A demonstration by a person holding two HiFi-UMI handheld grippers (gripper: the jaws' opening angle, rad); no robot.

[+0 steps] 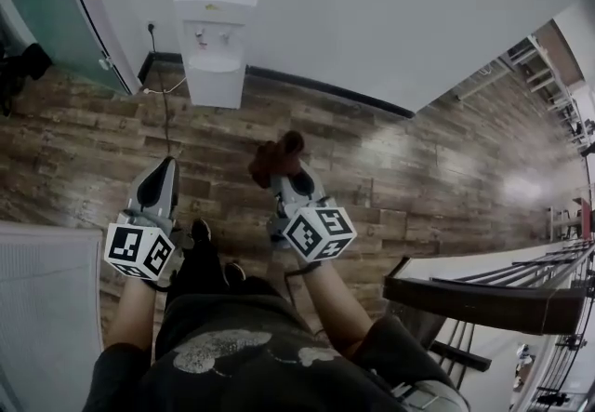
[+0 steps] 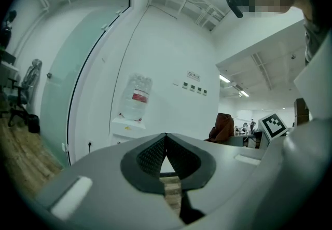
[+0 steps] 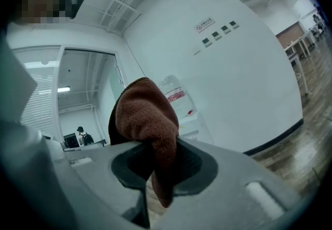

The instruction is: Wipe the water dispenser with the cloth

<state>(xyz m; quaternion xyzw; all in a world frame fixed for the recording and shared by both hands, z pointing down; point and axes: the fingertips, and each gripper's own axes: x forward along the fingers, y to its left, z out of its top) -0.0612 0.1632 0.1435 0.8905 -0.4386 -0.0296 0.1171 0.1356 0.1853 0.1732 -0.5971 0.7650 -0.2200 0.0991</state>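
Note:
A white water dispenser (image 1: 215, 43) with a clear bottle on top stands against the far wall; it also shows in the left gripper view as the dispenser (image 2: 132, 120) and, partly hidden by the cloth, in the right gripper view as the dispenser (image 3: 182, 107). My right gripper (image 1: 279, 168) is shut on a brown cloth (image 1: 275, 159), which bunches up over the jaws as the cloth (image 3: 148, 120). My left gripper (image 1: 167, 164) is shut with nothing in it, its jaw tips meeting in the left gripper view (image 2: 165, 135). Both grippers hang well short of the dispenser.
A power cord (image 1: 165, 99) runs over the wooden floor from a wall socket left of the dispenser. A glass door (image 1: 42, 10) is at the far left. A dark railing (image 1: 483, 294) stands at the right and a white surface (image 1: 46, 308) at the lower left.

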